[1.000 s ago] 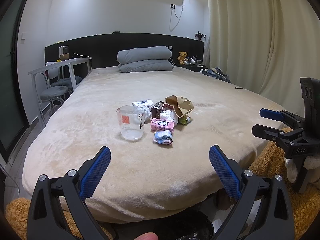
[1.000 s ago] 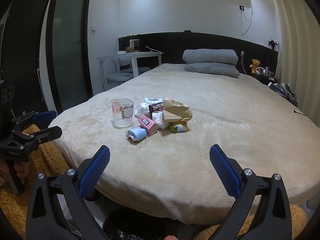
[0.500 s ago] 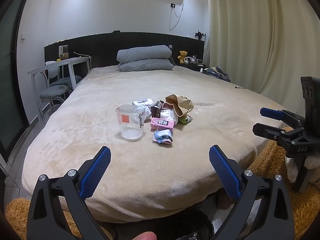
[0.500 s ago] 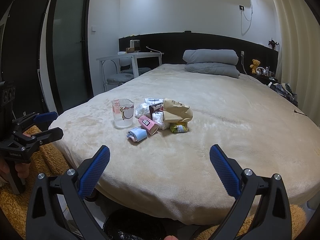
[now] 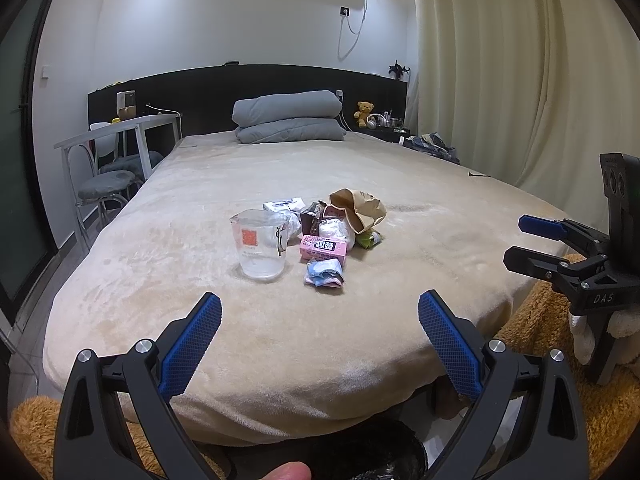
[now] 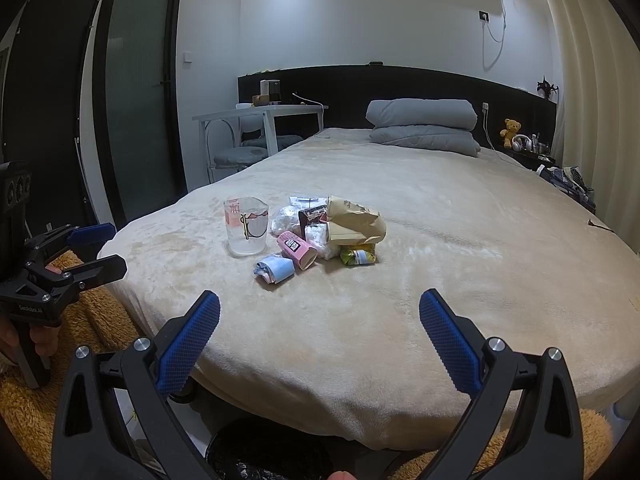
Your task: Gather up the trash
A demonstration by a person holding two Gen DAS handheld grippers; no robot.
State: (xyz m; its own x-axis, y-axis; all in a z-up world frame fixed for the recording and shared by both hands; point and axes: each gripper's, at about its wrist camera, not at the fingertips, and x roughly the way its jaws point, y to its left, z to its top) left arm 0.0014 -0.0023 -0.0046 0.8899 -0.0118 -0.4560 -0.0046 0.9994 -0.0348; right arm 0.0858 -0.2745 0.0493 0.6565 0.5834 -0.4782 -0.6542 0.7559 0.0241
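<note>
Little change against the pictures from 1 s and 0.5 s ago: both grippers hold the same stance at the foot of the bed (image 5: 420, 216), trash heap undisturbed. Judged: collection not yet begun, approach pending.

Left gripper (image 5: 320, 320): fingers wide apart, nothing between them, hovering short of the bed edge. Right gripper (image 6: 320, 318): fingers likewise wide apart and empty. Each visible in the other's view, level with the mattress side.

Trash located mid-bed, well apart from both grippers. Noted in the heap: crumpled brown paper bag (image 6: 354, 220) on top; pink carton (image 5: 323, 247) lying on its side; blue-and-white wrapper (image 5: 324, 273) nearest the grippers; green-yellow packet (image 6: 357, 257) under the bag; white plastic wads and a dark wrapper behind, touching one another.

Containers:
1. Clear measuring cup (image 5: 262, 243), upright, just beside the heap on its left. Appears empty or holding only clear residue at the bottom; cannot tell which.
2. Black-lined bin (image 6: 264, 454) on the floor below the bed edge, between the grippers. Only the dark liner visible; contents not discernible.

Judged nearest pick: the blue-and-white wrapper.
</note>
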